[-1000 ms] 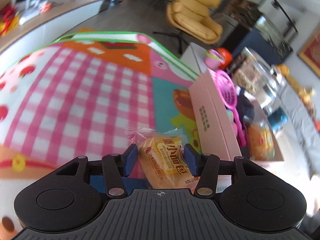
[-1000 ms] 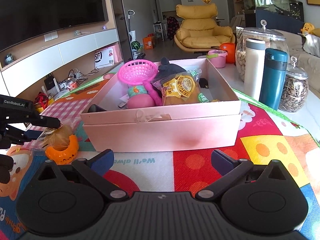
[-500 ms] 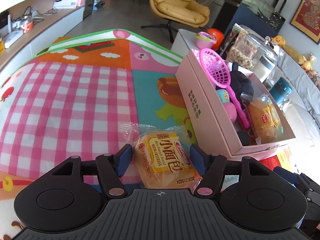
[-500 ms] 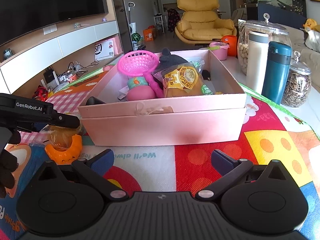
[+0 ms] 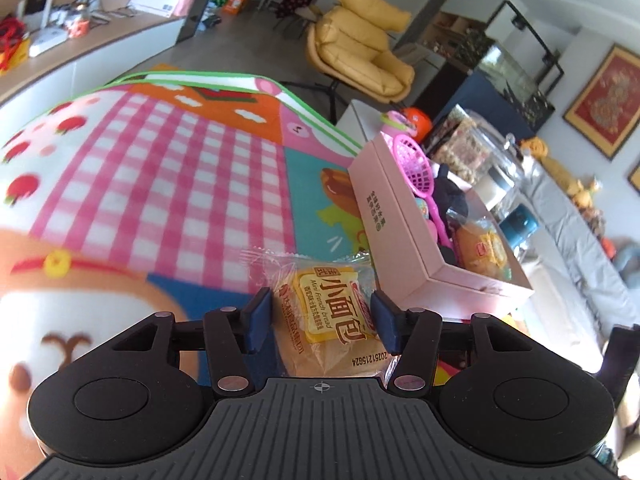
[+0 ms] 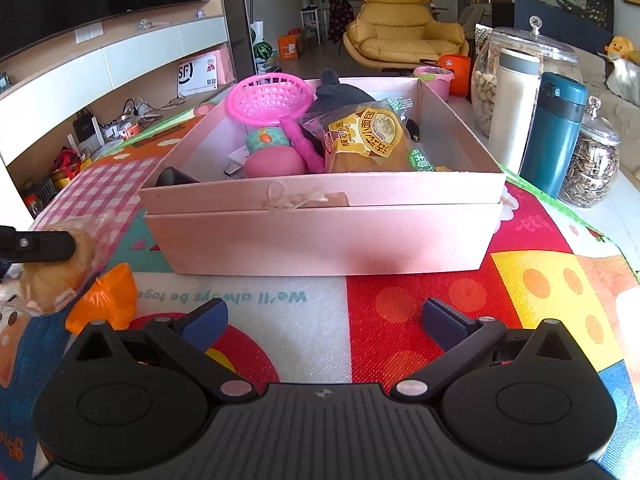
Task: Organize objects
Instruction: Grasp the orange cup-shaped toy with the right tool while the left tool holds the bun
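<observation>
My left gripper (image 5: 322,318) is shut on a wrapped bread packet (image 5: 328,312) and holds it above the colourful play mat (image 5: 160,184), left of the pink box (image 5: 396,224). In the right wrist view the packet (image 6: 56,276) hangs at the far left, above an orange toy (image 6: 106,300). The pink box (image 6: 320,232) holds a pink net scoop (image 6: 270,98), a second bread packet (image 6: 366,136), a pink ball (image 6: 274,162) and a dark soft item (image 6: 340,92). My right gripper (image 6: 322,320) is open and empty in front of the box.
A white flask (image 6: 514,108), a teal flask (image 6: 554,136) and two glass jars (image 6: 592,164) stand right of the box. A pink cup (image 6: 434,78) and orange cup (image 6: 458,74) stand behind it. A yellow armchair (image 6: 404,32) is far back.
My left gripper has lifted and tilted with the bread packet in it, and the packet now hangs clear above the orange toy. My right gripper has moved slightly closer to the box.
</observation>
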Tool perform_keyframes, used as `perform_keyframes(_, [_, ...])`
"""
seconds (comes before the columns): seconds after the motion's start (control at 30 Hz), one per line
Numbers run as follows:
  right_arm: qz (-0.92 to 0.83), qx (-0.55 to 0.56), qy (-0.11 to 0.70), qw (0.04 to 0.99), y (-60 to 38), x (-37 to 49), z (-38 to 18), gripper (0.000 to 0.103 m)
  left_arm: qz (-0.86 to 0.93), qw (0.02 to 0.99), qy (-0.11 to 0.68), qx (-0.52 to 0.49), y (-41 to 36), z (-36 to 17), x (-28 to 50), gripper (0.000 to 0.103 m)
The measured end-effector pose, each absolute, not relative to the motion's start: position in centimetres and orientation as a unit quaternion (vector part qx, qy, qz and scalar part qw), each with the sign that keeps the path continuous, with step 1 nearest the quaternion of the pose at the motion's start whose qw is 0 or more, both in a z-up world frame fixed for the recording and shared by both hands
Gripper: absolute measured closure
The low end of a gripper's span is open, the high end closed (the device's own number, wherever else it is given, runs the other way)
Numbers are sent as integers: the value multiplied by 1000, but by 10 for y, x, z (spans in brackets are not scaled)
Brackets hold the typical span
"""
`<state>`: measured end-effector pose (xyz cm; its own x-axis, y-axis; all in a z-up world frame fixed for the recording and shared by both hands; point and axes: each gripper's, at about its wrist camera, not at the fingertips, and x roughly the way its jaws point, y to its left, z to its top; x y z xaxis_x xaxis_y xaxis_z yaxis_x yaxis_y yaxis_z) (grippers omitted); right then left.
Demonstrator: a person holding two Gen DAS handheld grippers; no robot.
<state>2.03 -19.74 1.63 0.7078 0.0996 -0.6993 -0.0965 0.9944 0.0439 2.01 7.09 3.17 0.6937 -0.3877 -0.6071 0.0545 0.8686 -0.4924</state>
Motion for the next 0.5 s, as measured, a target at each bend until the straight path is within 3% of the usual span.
perform_keyframes(0.5, [48,-6,371,927,-196,15,16,0,-77,924,335,-168,67,37,-39,45])
